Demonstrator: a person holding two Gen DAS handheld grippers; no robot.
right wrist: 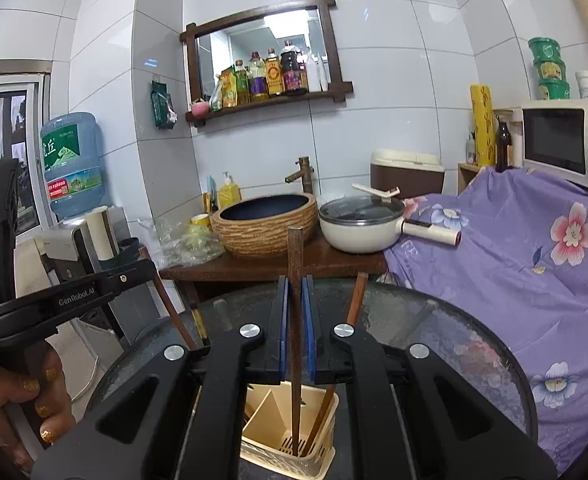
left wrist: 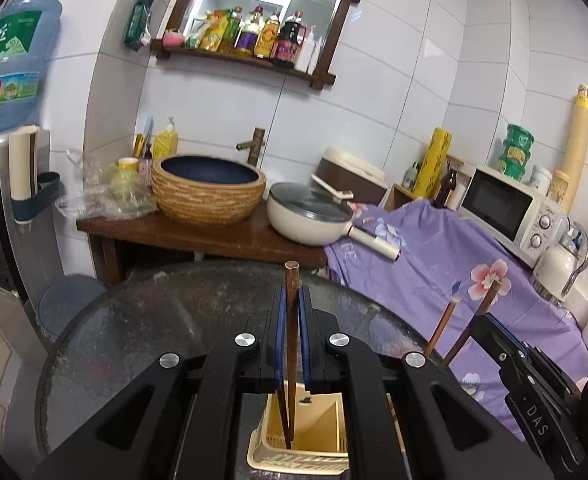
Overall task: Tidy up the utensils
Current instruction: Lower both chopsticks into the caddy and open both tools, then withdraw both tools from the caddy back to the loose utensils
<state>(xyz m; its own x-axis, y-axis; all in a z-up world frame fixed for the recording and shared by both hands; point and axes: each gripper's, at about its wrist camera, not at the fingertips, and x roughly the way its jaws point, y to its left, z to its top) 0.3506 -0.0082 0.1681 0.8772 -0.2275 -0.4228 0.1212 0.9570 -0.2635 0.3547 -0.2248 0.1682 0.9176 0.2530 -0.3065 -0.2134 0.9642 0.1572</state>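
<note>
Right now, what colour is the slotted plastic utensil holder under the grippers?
Cream-yellow: the slotted plastic utensil holder shows best in the right wrist view.

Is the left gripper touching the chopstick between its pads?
Touching. The left wrist view shows the left gripper with both blue pads pressed against the brown chopstick, no gap on either side.

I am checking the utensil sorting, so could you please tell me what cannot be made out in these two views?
- Left wrist view: the front of the beige holder is hidden by the left tongs, shut on a chopstick.
- Right wrist view: the right tongs, shut on another chopstick, cover the holder's sides.
- Both views: whether the chopstick tips touch the holder's floor is unclear.
</note>
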